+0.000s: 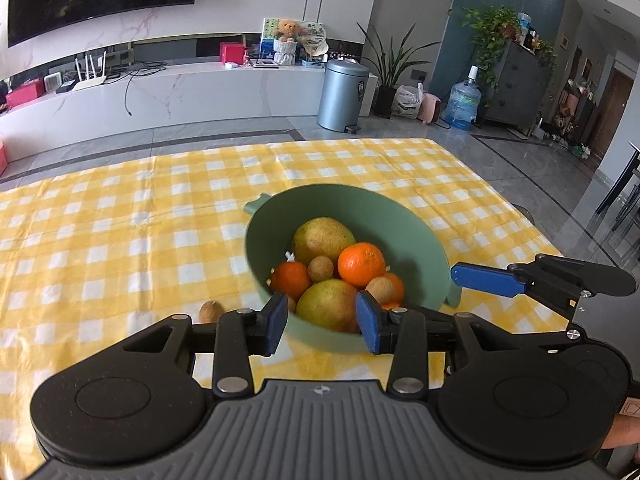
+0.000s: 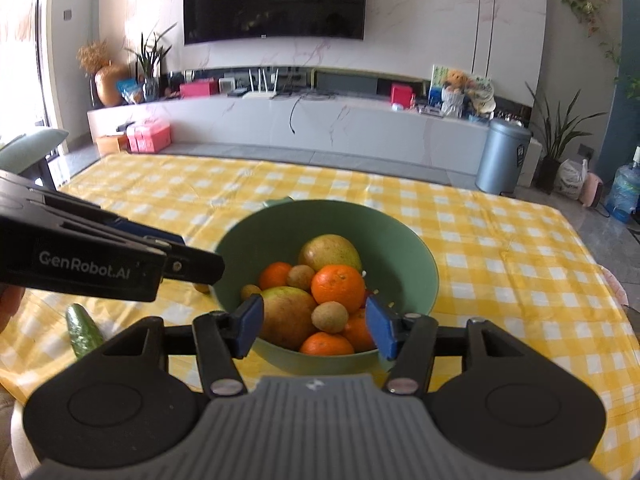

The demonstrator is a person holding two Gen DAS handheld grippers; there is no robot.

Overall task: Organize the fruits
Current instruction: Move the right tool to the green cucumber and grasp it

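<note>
A green bowl (image 1: 360, 204) (image 2: 280, 224) stands on the yellow checked tablecloth, filled with oranges (image 1: 361, 264) (image 2: 338, 288), two large yellow-green fruits (image 1: 322, 238) (image 2: 329, 252) and several small brown round fruits (image 1: 320, 269) (image 2: 330, 317). My left gripper (image 1: 322, 322) hovers open at the bowl's near rim, with nothing between its blue pads. My right gripper (image 2: 314, 326) is open too, over the near rim, empty. It appears from the side in the left wrist view, right gripper (image 1: 492, 278). One small brown fruit (image 1: 211, 311) lies on the cloth left of the bowl.
A green cucumber (image 2: 83, 330) lies on the cloth at the near left. The tablecloth (image 1: 120, 216) stretches left and behind the bowl. Beyond the table are a white TV console, a grey bin (image 1: 344, 94) and plants. A hand shows at the left edge.
</note>
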